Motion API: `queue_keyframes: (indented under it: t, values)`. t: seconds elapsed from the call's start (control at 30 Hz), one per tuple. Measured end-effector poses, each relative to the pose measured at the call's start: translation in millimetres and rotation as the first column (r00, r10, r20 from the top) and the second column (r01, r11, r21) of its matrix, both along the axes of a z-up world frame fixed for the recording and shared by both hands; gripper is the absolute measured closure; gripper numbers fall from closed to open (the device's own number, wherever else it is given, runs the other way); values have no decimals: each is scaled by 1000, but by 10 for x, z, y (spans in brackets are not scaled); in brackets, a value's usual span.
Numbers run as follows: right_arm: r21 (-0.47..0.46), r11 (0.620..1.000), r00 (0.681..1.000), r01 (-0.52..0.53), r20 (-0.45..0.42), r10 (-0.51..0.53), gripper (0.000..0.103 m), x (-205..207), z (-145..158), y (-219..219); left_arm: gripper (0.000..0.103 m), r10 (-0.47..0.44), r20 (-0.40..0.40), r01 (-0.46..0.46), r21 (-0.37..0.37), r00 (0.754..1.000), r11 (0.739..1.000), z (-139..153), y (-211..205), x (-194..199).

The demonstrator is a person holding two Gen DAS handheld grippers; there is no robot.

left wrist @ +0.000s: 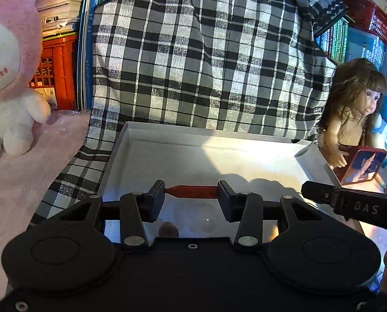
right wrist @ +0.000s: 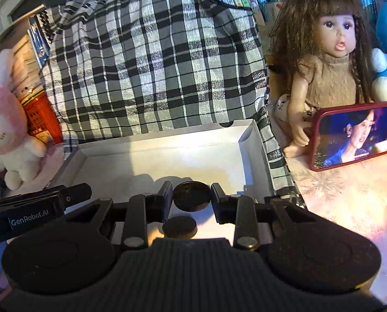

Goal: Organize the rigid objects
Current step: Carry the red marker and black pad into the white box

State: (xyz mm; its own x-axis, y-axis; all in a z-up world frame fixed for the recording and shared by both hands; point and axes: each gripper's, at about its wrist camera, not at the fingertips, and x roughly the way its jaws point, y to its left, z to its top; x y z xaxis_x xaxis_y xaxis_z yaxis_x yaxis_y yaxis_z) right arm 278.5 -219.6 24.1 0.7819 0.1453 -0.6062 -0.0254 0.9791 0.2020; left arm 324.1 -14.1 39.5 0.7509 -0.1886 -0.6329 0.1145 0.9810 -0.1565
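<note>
My left gripper (left wrist: 191,192) is shut on a thin red stick-like object (left wrist: 193,191), held crosswise between its pads above the open white box (left wrist: 167,140). My right gripper (right wrist: 191,198) is shut on a dark round disc (right wrist: 191,195), held over the same white box (right wrist: 152,153). A second dark disc (right wrist: 179,227) shows just below the held one, close to the gripper body; whether it rests on the box floor I cannot tell. The right gripper's arm enters the left wrist view (left wrist: 349,202); the left one shows in the right wrist view (right wrist: 32,213).
A checked black-and-white cloth (left wrist: 206,59) hangs behind the box. A pink plush rabbit (left wrist: 8,78) stands left. A doll (right wrist: 331,59) sits right with a red-cased phone (right wrist: 354,135) leaning on it. Books and red crates fill the background.
</note>
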Motion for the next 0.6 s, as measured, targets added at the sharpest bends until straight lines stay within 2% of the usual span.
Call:
queue_keyframes:
  t: [0.33,0.6]
  values:
    - [-72,997,1000,-30,6,30,66,119,-96,173,61,11,-16,-10,24,1000,1000,-166,-49,105]
    - [-84,995,999,-47,-12,46,66,153,-185,257,60,2,-18,-1,51,1000,999,-275,-94,110]
